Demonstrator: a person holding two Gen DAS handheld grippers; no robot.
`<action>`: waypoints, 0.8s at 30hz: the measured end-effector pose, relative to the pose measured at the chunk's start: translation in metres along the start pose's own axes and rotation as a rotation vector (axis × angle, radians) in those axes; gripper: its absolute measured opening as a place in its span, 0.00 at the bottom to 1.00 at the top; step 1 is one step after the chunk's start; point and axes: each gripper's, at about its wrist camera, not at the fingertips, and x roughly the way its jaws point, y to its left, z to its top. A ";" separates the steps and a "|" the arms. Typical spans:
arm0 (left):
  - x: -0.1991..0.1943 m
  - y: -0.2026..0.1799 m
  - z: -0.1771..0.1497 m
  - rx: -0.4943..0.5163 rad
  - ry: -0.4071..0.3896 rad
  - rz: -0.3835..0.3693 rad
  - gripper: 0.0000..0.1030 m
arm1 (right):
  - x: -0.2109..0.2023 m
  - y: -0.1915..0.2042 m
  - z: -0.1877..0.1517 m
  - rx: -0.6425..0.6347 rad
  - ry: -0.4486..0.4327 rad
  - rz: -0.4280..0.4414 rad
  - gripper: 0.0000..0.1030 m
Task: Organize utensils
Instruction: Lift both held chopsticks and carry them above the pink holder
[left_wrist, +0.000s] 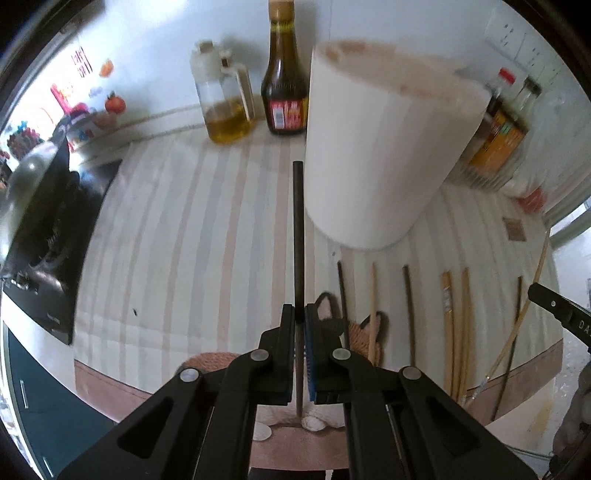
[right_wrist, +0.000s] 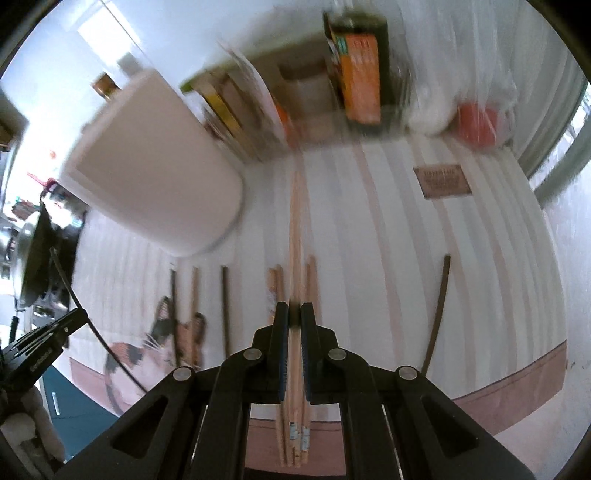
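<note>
Chopsticks are what we sort, and the job looks barely begun. Our left tool (left_wrist: 300, 314) is clenched on one dark chopstick (left_wrist: 297, 229), lifted and pointing toward twelve o'clock, its tip just beside the white holder (left_wrist: 376, 147). Our right tool (right_wrist: 294, 314) is clenched on a light wooden pair (right_wrist: 295, 229), also raised. We cannot see into the holder. Several sticks (left_wrist: 456, 325) lie on the striped cloth (left_wrist: 184, 221) from one to four o'clock of the left tool, left to gather. Oil jug (left_wrist: 225, 107) and sauce bottle (left_wrist: 284, 85) stand at eleven and twelve, stove (left_wrist: 48, 229) at nine. The holder's tall wall stands in the way, so we judge each stick must go up over the rim.
</note>
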 end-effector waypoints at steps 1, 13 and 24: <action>-0.006 0.000 0.002 -0.001 -0.014 -0.002 0.02 | -0.005 0.002 0.003 -0.003 -0.014 0.005 0.06; -0.070 0.024 0.040 -0.029 -0.211 -0.035 0.02 | -0.082 0.044 0.045 -0.057 -0.222 0.088 0.06; -0.136 0.039 0.084 -0.058 -0.347 -0.027 0.02 | -0.132 0.105 0.111 -0.170 -0.359 0.154 0.06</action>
